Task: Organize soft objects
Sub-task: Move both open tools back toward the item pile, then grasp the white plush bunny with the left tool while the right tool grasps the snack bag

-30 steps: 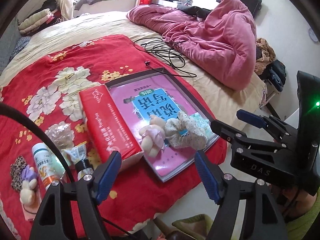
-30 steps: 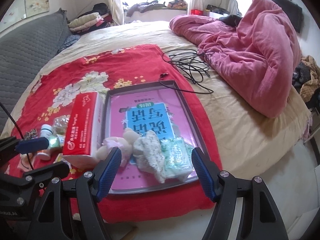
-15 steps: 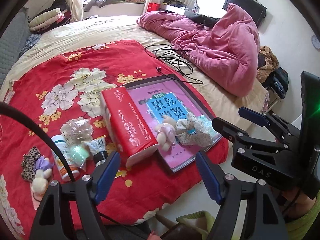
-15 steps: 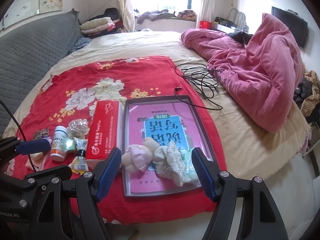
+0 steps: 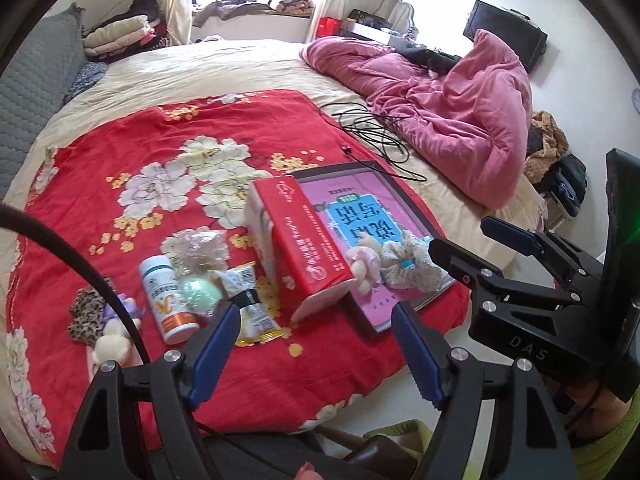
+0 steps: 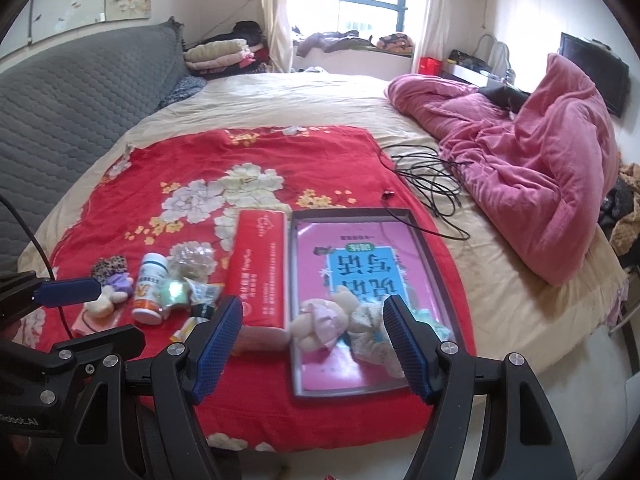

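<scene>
1. Two grippers, both w/ jaws apart & nothing between them: left gripper (image 5: 316, 354) and right gripper (image 6: 314, 350) hang above the near edge of the bed (image 6: 312, 96), clear of everything on it.
2. Red quilt (image 6: 248, 160) w/ white flowers covers the near part of the bed; all small items lie on it.
3. Tray (image 6: 436, 272), dark rim, sits on the quilt's right side; a pink book (image 6: 320, 240) w/ blue panel lies flat inside.
4. Soft things in tray, near end: plush toy (image 6: 320, 322) (cream & pink) on the left, touching a floral cloth bundle (image 6: 370, 320) on its right. A light-green packet (image 6: 440, 330) shows just beyond the bundle, partly hidden by a finger of the right gripper.
5. Red tissue pack (image 6: 258, 268) lies lengthwise just left of the tray, alongside its rim.
6. Left of pack, a tight cluster: white bottle (image 6: 150, 288) w/ orange label lying down, green ball (image 5: 200, 292), clear crumpled wrap (image 6: 190, 258), small sachets (image 5: 252, 316).
7. Farther left: leopard scrunchie (image 6: 110, 266), purple scrunchie (image 6: 120, 282), small cream plush (image 5: 112, 346), all close together, outside the tray.
8. Black cable (image 6: 432, 180) loops on the bare sheet beyond the tray; pink duvet (image 6: 540, 168) heaped at right.
9. Left-wrist view: right gripper's body fills the right side, beside the bed's edge.
</scene>
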A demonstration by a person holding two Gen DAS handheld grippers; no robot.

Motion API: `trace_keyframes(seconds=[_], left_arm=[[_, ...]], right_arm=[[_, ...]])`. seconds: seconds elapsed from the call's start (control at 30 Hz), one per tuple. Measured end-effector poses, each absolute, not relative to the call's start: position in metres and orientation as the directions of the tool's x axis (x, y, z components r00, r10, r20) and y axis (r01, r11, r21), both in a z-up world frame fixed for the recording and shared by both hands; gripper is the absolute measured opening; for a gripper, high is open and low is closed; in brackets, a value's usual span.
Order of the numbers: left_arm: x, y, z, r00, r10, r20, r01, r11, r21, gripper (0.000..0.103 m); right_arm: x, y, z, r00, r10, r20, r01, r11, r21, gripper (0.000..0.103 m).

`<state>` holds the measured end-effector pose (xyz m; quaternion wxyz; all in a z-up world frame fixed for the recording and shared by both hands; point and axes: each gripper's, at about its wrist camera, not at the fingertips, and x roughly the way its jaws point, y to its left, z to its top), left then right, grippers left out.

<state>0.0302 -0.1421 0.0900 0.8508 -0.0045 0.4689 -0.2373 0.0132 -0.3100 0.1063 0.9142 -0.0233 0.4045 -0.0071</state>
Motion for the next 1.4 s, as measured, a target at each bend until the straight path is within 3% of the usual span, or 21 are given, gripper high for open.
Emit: trace_keyframes(seconds=[0.73, 1.4], left_arm=[[0.022, -0.008, 0.112, 0.532, -0.28, -0.799, 0.195, 0.959, -0.206, 0.077], [0.033, 0.093, 0.091, 0.522, -0.2, -0.829, 0.037, 0.977, -0.212, 0.077]], right_arm=[[0.027, -0.231, 0.115, 0.685, 0.075, -0.725, -0.139, 0.99, -0.029, 0.074], [0.05, -0.182, 0.085, 0.621, 0.13, -0.773, -0.219, 0.976, -0.011, 0.074]])
